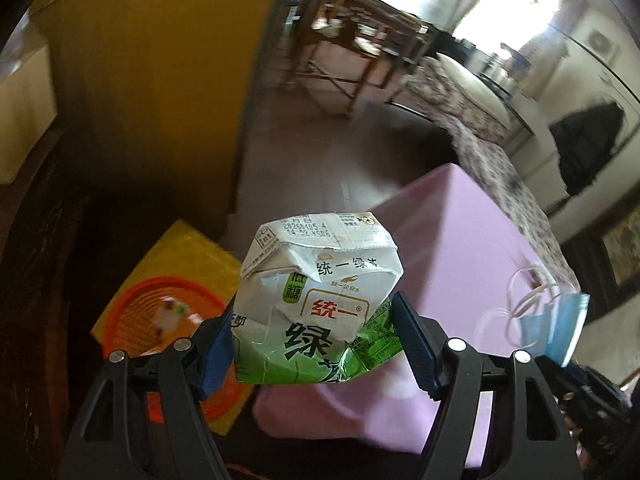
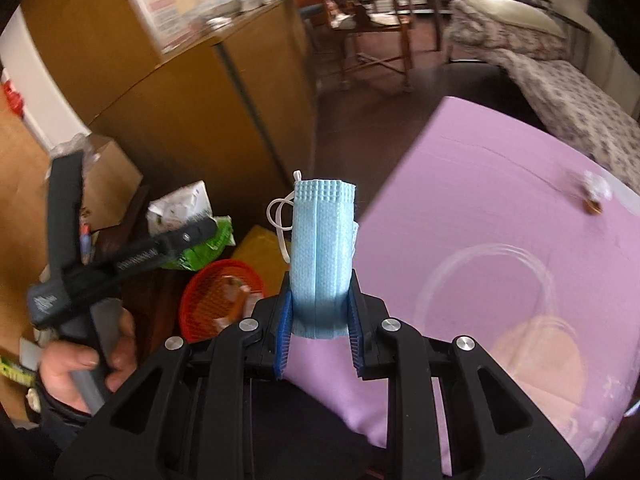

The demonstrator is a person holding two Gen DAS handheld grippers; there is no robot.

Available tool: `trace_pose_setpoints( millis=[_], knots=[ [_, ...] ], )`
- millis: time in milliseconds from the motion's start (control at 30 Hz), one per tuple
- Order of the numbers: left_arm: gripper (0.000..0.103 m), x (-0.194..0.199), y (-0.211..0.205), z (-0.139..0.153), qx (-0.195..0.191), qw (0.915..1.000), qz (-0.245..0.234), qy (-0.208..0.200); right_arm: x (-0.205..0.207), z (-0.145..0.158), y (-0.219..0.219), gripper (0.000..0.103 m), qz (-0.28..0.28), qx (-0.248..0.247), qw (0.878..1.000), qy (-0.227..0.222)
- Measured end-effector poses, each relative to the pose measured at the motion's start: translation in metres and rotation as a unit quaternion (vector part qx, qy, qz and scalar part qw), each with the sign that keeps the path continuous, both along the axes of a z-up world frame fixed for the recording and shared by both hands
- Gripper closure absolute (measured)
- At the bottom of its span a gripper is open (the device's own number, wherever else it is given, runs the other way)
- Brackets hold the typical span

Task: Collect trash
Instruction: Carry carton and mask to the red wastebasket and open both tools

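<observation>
Over purple table [image 2: 500, 184], mask [image 2: 322, 252] upright, carton [image 1: 316, 300] tilted.

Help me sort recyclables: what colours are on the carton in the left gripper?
White on top, green below, on the carton; clearest in the left wrist view.

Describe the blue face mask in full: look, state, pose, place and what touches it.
The face mask is a pale blue disposable one of pleated, non-woven-looking fabric, folded lengthwise into a narrow strip. It stands upright in the right gripper, whose blue pads clamp its lower end from both sides. White elastic ear loops dangle at its upper left. It hangs in the air above the edge of the purple tabletop, touching nothing else.
</observation>
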State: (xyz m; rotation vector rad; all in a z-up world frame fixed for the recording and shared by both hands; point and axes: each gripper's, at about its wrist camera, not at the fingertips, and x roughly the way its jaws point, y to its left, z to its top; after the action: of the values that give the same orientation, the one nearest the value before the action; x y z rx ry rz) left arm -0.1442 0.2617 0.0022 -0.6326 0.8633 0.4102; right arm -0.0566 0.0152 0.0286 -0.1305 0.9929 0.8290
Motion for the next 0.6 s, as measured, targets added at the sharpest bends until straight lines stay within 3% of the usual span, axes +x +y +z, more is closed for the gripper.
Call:
trace_pose_setpoints(
  millis=[300,600],
  knots=[
    [0.031,-0.048,0.061,-0.029,-0.014,0.9971,0.067,0.032,-0.034,-0.005,0.077,0.078,0.081,-0.019,0.996,0.009],
    [0.031,-0.069,0.083,-0.051,-0.022,0.9930,0.102,0.055,-0.051,-0.026,0.131,0.078,0.137,-0.047,0.989,0.032]
  ],
)
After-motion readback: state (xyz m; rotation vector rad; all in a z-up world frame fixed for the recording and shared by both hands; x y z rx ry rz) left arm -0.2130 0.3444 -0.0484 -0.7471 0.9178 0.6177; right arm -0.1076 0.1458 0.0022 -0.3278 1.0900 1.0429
